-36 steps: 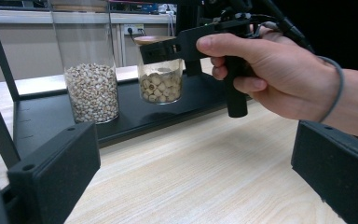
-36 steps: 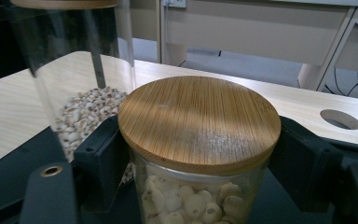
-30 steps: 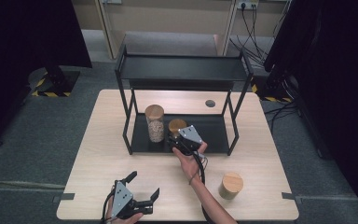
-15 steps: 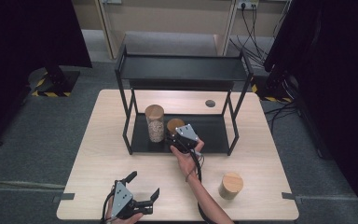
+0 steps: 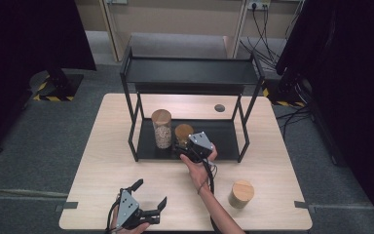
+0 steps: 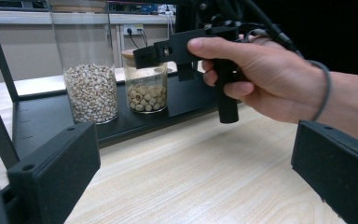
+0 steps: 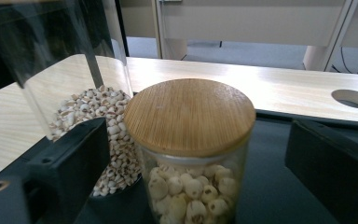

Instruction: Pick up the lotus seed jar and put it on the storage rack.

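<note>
High view: the right gripper (image 5: 187,152) was at the front edge of the rack's bottom shelf (image 5: 224,139), pointing at the short jar (image 5: 183,132), w/ the tall jar (image 5: 161,128) just to that jar's left, both toward the shelf's left half. A third jar with a wooden lid (image 5: 241,194) stood on the table (image 5: 107,146) near its front right corner, well apart. The left gripper (image 5: 148,202) hovered by the table's front edge, left of centre, jaws spread, holding nothing.

Left gripper view: its own two jaws stood wide apart w/ only bare tabletop between. Farther off, the person's hand (image 6: 265,79) held the right gripper up to the short jar (image 6: 145,88) on the shelf; the tall jar (image 6: 89,79) sat just beside it, not clearly touching.

Right gripper view: the short jar (image 7: 191,154) sat between the wide-open jaws, neither one touching the glass. Its bamboo lid (image 7: 189,114) was on; round pale seeds filled about the lower half. The tall jar (image 7: 81,107), full of smaller grain, was close on one side, so little room for that jaw.

Handling, as a judgement: glass = rigid, smooth, prob. slippery and breakable; contents add moderate weight, low down. Lid likely just rests/press-fits, so don't lift by it. Best hold is on the glass wall below the lid, jaws square on opposite sides, firm but not crushing. Watch the neighbour jar when closing.
</note>
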The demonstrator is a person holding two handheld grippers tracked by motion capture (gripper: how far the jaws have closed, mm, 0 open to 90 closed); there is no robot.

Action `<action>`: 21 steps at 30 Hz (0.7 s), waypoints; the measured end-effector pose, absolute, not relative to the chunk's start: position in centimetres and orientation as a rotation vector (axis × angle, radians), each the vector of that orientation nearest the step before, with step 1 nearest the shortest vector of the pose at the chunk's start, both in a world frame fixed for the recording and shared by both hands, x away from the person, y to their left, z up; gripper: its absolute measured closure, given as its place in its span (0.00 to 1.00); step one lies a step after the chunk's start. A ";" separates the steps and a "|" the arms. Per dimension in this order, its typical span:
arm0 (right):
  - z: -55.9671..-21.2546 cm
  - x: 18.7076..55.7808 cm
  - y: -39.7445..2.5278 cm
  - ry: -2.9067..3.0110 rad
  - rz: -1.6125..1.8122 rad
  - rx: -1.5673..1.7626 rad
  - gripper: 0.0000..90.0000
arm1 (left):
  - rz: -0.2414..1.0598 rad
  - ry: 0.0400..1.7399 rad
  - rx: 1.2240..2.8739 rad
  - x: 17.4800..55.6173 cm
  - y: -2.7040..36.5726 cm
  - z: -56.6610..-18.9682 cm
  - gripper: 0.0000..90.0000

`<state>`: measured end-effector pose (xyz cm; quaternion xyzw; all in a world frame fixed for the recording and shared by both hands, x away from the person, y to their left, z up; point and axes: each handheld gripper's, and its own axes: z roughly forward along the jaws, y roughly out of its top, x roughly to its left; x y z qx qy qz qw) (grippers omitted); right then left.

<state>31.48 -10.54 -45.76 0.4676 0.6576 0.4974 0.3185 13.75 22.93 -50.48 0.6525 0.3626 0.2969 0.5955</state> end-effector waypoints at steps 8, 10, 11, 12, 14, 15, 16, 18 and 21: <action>-45.4 28.9 -11.7 1.757 1.351 1.161 0.04 | 0.690 0.845 1.516 13.8 22.9 -50.5 0.01; -45.3 28.4 -11.9 1.764 1.358 1.148 0.04 | 0.690 0.845 1.515 13.7 22.9 -50.5 0.01; -45.3 28.1 -12.1 1.765 1.362 1.140 0.03 | 0.691 0.845 1.516 13.8 22.9 -50.5 0.01; -45.3 27.8 -12.2 1.765 1.366 1.133 0.03 | 0.691 0.845 1.516 13.8 22.9 -50.5 0.01; -45.4 27.2 -12.7 1.769 1.389 1.134 0.03 | 0.691 0.846 1.517 13.8 22.9 -50.5 0.01; -45.4 26.9 -12.9 1.771 1.399 1.131 0.03 | 0.691 0.846 1.516 13.8 22.9 -50.5 0.01; -45.4 26.8 -13.1 1.774 1.404 1.126 0.03 | 0.692 0.846 1.515 13.8 22.9 -50.5 0.01; -45.4 26.2 -13.5 1.783 1.417 1.112 0.03 | 0.691 0.848 1.515 13.8 22.9 -50.5 0.01; -45.5 25.1 -14.2 1.800 1.431 1.077 0.03 | 0.692 0.848 1.516 13.8 22.9 -50.5 0.01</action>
